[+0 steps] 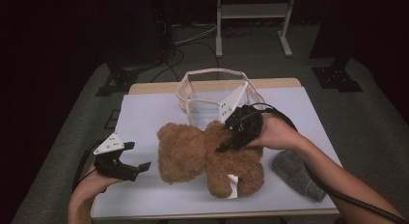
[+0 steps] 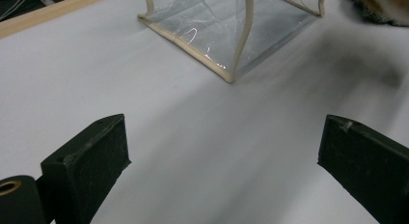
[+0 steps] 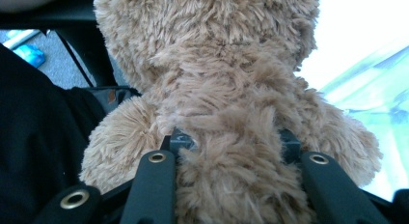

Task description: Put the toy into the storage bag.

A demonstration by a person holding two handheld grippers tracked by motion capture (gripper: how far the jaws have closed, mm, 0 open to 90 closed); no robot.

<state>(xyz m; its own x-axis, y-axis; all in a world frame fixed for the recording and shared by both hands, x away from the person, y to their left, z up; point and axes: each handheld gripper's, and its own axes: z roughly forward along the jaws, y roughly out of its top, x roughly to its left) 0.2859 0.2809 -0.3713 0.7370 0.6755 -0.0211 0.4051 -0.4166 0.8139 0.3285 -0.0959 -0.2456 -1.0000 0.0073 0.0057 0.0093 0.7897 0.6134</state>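
Gripping teddy bear w/ right tongs, jaws clenched in fur; left tongs released, hovering nr bear.

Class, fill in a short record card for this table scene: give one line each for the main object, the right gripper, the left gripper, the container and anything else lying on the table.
main object: brown teddy bear, lying on the table
right gripper: jaws closed into the bear's fur
left gripper: open, holding nothing, left of the bear
container: clear bag with cream trim, behind the bear
other: grey woolly item near the right edge
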